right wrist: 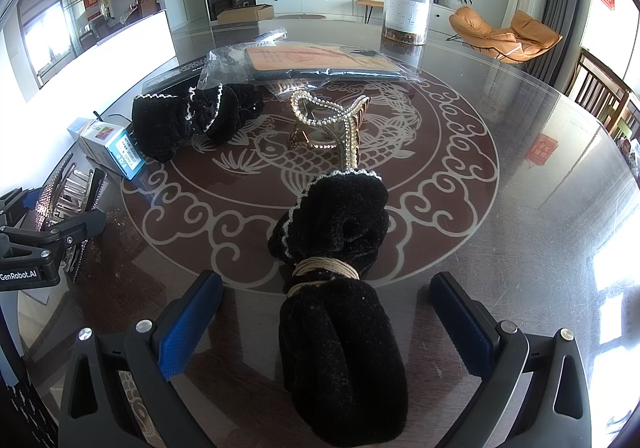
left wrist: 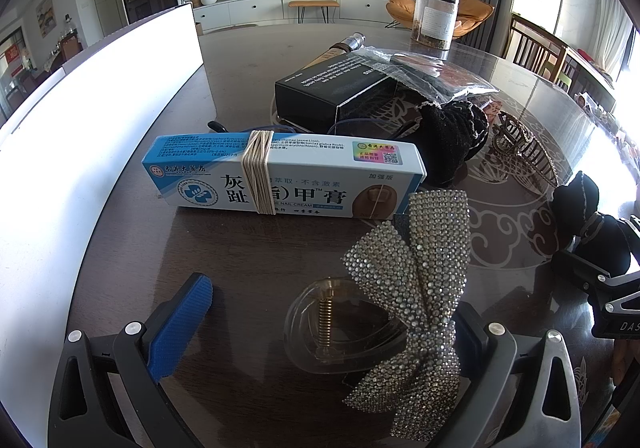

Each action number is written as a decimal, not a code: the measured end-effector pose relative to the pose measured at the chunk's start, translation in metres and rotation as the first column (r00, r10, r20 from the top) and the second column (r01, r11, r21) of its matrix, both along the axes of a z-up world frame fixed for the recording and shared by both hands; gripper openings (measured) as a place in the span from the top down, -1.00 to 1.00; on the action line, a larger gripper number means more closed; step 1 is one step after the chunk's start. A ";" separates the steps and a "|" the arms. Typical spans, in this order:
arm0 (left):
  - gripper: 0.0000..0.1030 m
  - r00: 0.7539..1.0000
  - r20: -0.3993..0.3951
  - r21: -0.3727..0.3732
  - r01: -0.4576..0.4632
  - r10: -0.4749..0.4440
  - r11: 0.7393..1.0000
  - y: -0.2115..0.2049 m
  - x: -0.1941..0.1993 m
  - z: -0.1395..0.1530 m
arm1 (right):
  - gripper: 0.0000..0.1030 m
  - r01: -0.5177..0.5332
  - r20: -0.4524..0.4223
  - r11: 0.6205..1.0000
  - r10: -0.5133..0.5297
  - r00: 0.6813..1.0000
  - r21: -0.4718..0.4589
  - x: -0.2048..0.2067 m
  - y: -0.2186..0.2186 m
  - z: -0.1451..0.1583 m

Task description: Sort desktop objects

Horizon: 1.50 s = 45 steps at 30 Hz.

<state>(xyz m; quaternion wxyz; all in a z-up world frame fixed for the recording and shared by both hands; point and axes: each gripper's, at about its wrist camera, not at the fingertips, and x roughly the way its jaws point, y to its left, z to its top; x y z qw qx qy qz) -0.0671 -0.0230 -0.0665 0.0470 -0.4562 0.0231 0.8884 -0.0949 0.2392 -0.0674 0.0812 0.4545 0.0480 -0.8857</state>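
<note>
In the left wrist view my left gripper [left wrist: 324, 324] is open around a rhinestone bow hair clip [left wrist: 416, 288] with a clear claw and brass spring lying on the table. Beyond it lies a blue-and-white nail cream box [left wrist: 280, 171] wrapped with rubber bands. In the right wrist view my right gripper [right wrist: 328, 320] is open around a black velvet scrunchie [right wrist: 336, 288] bound with a tan band. A second black scrunchie [right wrist: 192, 119] and a pearl claw clip [right wrist: 332, 123] lie further off. The left gripper [right wrist: 40, 240] shows at the left edge.
A black box [left wrist: 332, 91] and a bagged item [right wrist: 320, 61] lie mid-table. A clear jar [right wrist: 406, 9] stands at the far side. A bright white board [left wrist: 100, 119] stands on the left. The round glass table [right wrist: 520, 167] has a fish pattern; chairs stand at right.
</note>
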 end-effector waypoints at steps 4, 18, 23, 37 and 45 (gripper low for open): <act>-1.00 1.000 0.000 0.000 0.000 0.000 1.000 0.000 0.000 0.000 | -1.00 0.000 0.000 1.000 0.000 1.000 0.000 0.000 0.000 0.000; -1.00 1.000 -0.001 0.000 -0.001 0.001 1.000 0.000 0.000 0.000 | -1.00 -0.001 0.000 1.000 0.001 1.000 -0.002 0.000 0.000 0.000; -1.00 1.000 0.026 -0.003 0.004 -0.004 1.000 0.000 -0.001 0.001 | -1.00 -0.033 0.015 0.995 0.035 0.999 -0.095 0.000 0.015 0.005; 0.05 0.989 0.116 -0.006 0.097 -0.096 0.995 0.001 -0.001 0.017 | 0.14 -0.082 0.146 0.994 0.091 0.985 -0.070 -0.011 0.015 0.017; 0.14 0.993 0.041 0.074 0.106 -0.109 0.992 -0.012 0.022 0.052 | 0.43 -0.085 0.132 0.989 0.101 0.986 -0.119 0.014 0.029 0.041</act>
